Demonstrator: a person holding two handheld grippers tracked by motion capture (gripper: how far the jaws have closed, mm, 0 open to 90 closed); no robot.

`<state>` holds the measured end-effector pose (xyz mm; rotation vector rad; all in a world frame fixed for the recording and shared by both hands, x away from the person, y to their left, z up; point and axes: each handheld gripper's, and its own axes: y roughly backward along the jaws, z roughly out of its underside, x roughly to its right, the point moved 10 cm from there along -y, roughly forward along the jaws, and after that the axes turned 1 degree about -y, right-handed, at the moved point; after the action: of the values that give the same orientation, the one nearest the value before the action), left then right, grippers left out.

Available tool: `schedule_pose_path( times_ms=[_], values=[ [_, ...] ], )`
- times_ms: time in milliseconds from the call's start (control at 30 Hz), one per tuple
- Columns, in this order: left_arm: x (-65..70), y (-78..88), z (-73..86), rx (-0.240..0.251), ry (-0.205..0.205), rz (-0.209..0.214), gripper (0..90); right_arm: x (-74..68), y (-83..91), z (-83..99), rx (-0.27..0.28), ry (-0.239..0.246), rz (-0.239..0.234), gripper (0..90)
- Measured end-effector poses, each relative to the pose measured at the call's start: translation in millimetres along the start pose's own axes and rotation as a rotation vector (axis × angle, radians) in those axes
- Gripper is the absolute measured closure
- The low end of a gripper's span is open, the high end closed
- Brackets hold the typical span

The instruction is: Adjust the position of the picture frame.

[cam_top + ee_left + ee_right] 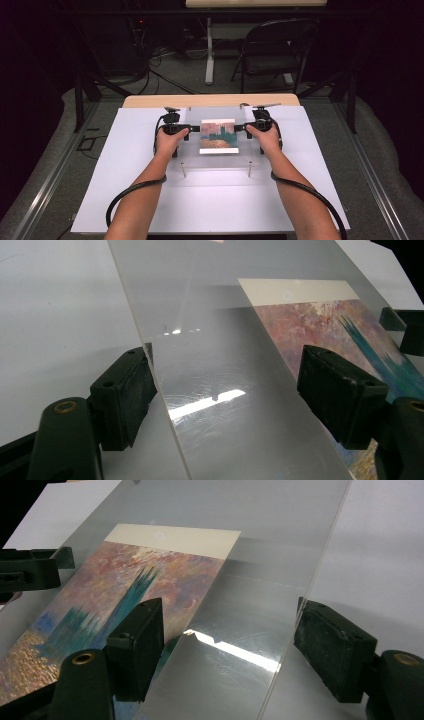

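The left gripper [194, 129] has its jaws spread either side of the clear sheet's [192, 152] left edge, not touching it; the right gripper [241, 128] is likewise spread astride the right edge (a gap on both sides); the sheet stands on small posts [184, 171] over a white board [120, 195]; the print [219, 136] lies mid-sheet, between the grippers.

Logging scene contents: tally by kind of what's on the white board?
Clear acrylic sheet: 1
Painting print: 1
Small upright pegs: 2
Handheld grippers, left and right: 2
Total: 6
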<state>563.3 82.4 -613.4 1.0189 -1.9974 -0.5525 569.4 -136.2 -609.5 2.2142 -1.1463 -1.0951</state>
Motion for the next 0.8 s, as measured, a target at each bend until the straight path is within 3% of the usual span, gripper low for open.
schedule_pose_path(
  times_ms=[300, 800],
  values=[
    [-1.0, 1.0, -1.0, -0.002, 0.004, 0.004, 25.2, -0.2, 0.6, 0.0, 0.010, 0.009, 0.004, 28.5],
    [-1.8, 6.4, -5.9, 0.047, 0.037, 0.013, 32.7, -3.6, 4.6, -3.5, 0.028, 0.033, 0.002, 28.9]
  ],
)
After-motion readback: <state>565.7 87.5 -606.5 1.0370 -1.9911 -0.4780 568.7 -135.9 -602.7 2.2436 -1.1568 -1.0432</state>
